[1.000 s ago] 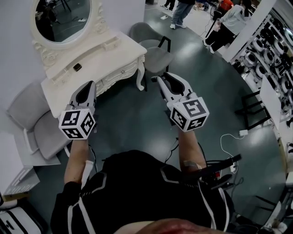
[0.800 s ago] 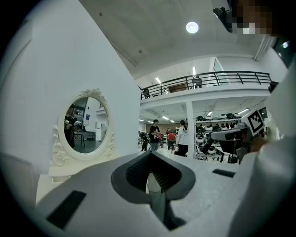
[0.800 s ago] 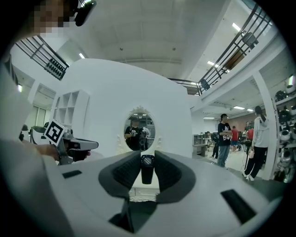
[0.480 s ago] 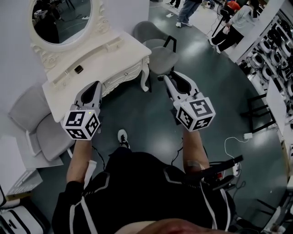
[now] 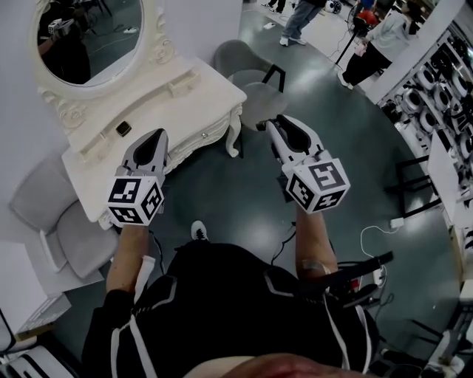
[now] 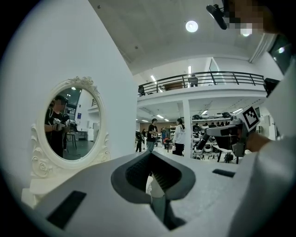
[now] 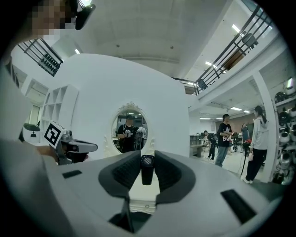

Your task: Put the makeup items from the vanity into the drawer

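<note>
Vanity [image 5: 185, 92], white, carved front, with an oval mirror [image 5: 89, 37] rising from its back edge. Item one: small dark squarish piece [image 5: 123, 128] lying on the vanity top close to the back ledge, left of the middle, well apart from both grippers. Item two: black tube [image 7: 147, 172] with a round cap, standing upright between the pads of the right gripper [image 5: 272, 125], whose jaws are clamped on it from either side; this gripper points level toward the mirror, off the vanity and out beyond its right front corner, over dark floor [image 5: 222, 192]. Left gripper [image 5: 155, 136]: held level off the vanity's front edge near its middle, jaw tips looking to meet at the far end, nothing made out between the pads; a pale sliver shows through the hollow behind the tips, and what it belongs to cannot be told. Drawer [image 5: 198, 135]: front with a small knob under the front edge, toward the right corner, sitting flush with the carving. Surroundings: one grey chair [image 5: 255, 92] just beside the vanity's right end, a second grey chair [image 5: 55, 214] off its left front corner. Person wearing the grippers in a dark top, reflected in the mirror in both gripper views. Bystanders [image 5: 299, 18] standing well away across the hall.
</note>
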`<action>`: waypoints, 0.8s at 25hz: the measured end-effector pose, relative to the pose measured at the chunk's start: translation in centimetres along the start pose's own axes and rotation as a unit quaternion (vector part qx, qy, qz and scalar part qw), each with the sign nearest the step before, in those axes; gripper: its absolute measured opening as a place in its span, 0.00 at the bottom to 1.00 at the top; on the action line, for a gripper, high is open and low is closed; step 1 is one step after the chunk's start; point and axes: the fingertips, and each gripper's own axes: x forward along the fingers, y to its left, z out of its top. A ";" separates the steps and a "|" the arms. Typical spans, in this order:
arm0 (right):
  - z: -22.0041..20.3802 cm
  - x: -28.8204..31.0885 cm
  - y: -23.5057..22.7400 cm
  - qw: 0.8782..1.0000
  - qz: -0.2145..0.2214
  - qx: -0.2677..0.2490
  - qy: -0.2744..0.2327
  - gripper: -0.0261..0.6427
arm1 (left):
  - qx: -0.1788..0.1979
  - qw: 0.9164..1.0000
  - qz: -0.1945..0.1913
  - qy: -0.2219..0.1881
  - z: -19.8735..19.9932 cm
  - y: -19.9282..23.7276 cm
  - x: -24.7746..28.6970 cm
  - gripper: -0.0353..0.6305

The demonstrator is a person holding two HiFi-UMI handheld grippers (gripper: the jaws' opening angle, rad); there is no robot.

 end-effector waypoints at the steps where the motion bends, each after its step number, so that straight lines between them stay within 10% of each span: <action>1: 0.1 0.9 -0.2 1.000 -0.001 0.000 0.001 0.18 | -0.001 1.000 -0.004 0.000 0.1 0.6 0.7 0.06; 20: 0.0 14.9 0.5 1.000 -0.017 0.001 0.026 0.18 | 0.000 0.999 -0.044 0.011 -0.9 11.5 7.6 0.06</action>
